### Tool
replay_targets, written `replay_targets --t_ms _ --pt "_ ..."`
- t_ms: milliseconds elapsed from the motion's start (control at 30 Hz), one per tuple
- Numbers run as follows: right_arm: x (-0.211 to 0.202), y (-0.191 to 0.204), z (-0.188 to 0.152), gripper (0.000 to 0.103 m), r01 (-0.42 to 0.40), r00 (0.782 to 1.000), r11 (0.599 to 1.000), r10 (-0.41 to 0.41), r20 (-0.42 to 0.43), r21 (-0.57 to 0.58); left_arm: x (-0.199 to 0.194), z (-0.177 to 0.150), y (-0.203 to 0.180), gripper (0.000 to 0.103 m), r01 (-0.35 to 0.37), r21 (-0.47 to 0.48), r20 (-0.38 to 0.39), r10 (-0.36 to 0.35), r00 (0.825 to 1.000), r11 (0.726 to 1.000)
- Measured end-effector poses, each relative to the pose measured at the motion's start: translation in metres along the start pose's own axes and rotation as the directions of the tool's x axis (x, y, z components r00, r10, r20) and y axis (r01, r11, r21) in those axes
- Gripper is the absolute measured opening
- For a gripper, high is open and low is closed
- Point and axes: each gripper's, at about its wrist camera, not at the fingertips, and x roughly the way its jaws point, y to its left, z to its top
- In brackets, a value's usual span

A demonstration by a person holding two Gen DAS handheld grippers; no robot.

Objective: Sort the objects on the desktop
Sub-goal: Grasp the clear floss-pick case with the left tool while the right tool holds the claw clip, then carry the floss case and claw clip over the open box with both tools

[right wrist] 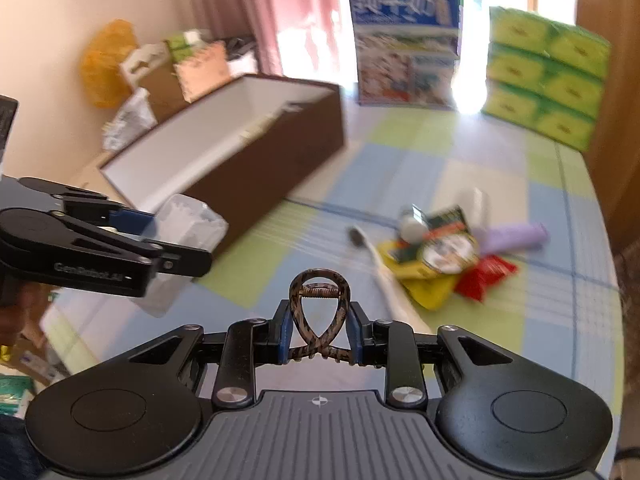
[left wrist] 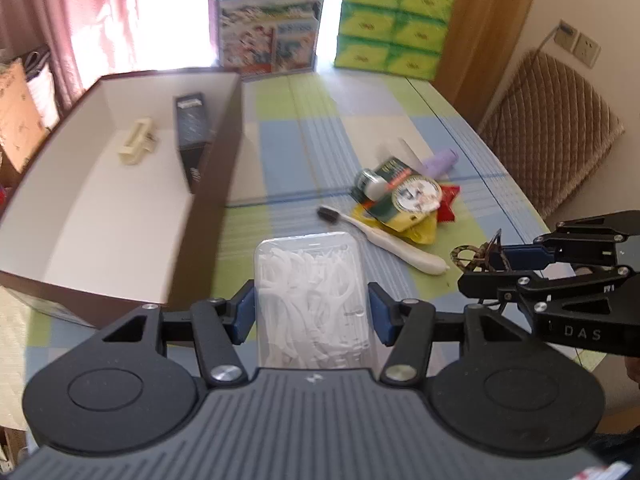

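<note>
The left gripper (left wrist: 310, 312) has its jaws clamped on the long sides of a clear case (left wrist: 310, 300) of white floss picks, gripping it near its middle so that it hangs level and cannot swing. In the left wrist view the case sits at 6 o'clock, above the worktop (left wrist: 304, 128) and just right of the brown box (left wrist: 212, 216). That box fills 9 to 11 o'clock, open at the top, and already holds a cream clip (left wrist: 138, 142) and a dark carton (left wrist: 194, 140) leaning on its right wall. It is probably where the sorted things go.

The right gripper (right wrist: 320, 334) has its jaws drawn nearly together on a mottled brown hair claw (right wrist: 320, 312). The pads press on the claw's crossed handles, its loop pointing forward, so it is held flat between them. In the left wrist view this gripper enters at 3 o'clock.

Still unsorted on the worktop, at 1 to 2 o'clock in the left wrist view, is a small pile: a white toothbrush (left wrist: 384, 238) with a dark head, a round-labelled green packet (left wrist: 404, 194), a yellow packet (left wrist: 418, 234), a red wrapper (left wrist: 448, 202) and a lilac tube (left wrist: 440, 160). Both grippers are loaded and clear of the worktop, so carrying both loads over the box's open top looks like the step in hand.
</note>
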Motion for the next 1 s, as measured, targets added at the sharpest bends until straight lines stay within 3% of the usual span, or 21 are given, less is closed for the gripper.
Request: replay_targets --t_ms 333,567,767,1000 --pt "0.022 0.066 0.031 0.025 -0.111 0.993 0.984 0.114 0.017 -0.140 -0.045 0.002 0.066 0.052 -0.073 -0.058 0.056 0.076 0.996 0.996" --pt "0.051 0.111 0.071 0.025 -0.141 0.986 0.963 0.158 0.060 -0.229 -0.059 0.016 0.117 0.052 -0.113 -0.051 0.106 0.118 0.987 0.992" --pt "0.089 0.134 0.110 0.025 -0.151 0.980 0.948 0.180 0.081 -0.280 -0.055 0.039 0.159 0.052 -0.142 -0.026 0.116 0.144 0.983 0.990" --pt "0.143 0.139 0.135 0.025 -0.123 0.990 0.943 0.138 0.027 -0.309 -0.020 0.061 0.198 0.052 -0.126 -0.015 0.053 0.127 0.991 0.992"
